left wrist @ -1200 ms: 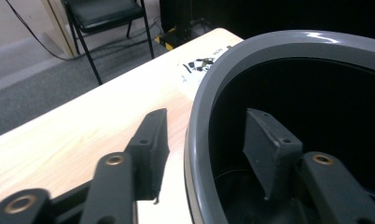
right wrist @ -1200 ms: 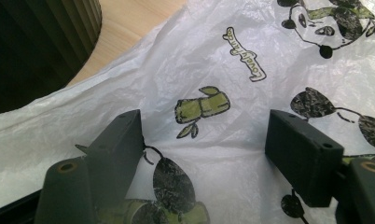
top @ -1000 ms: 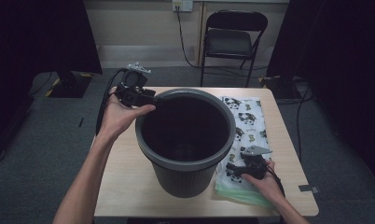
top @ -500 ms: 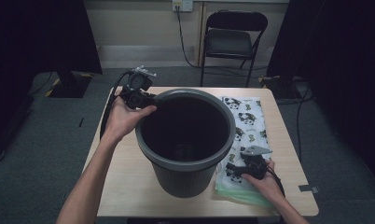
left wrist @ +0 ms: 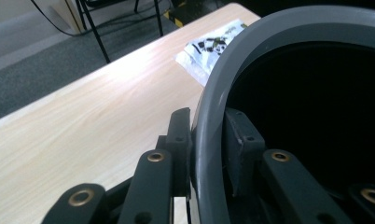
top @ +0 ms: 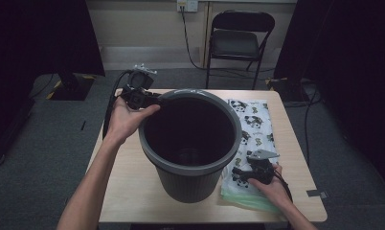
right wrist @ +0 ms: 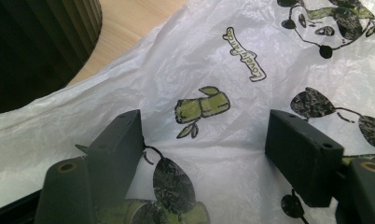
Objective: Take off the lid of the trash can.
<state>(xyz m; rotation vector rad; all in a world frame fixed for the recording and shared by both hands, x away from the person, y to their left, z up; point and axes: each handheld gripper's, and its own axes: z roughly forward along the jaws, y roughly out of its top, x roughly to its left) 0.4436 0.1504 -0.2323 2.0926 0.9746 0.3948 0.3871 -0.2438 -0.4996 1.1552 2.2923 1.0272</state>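
The right gripper (right wrist: 206, 154) has its two black jaws rising from six o'clock, standing wide apart over a thin white plastic bag (right wrist: 241, 74) printed with pandas, green bamboo and a small line of lettering. Nothing is pinched between them. At ten o'clock the ribbed dark bin (right wrist: 41, 46) stands on the pale wooden table (right wrist: 129, 18).

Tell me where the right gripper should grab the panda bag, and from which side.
Probably the bag's near edge, from above: it lies flat on the table, so only a pinched-up fold offers grip. The right gripper hovers open over it there; the left gripper clamps the bin's rim.
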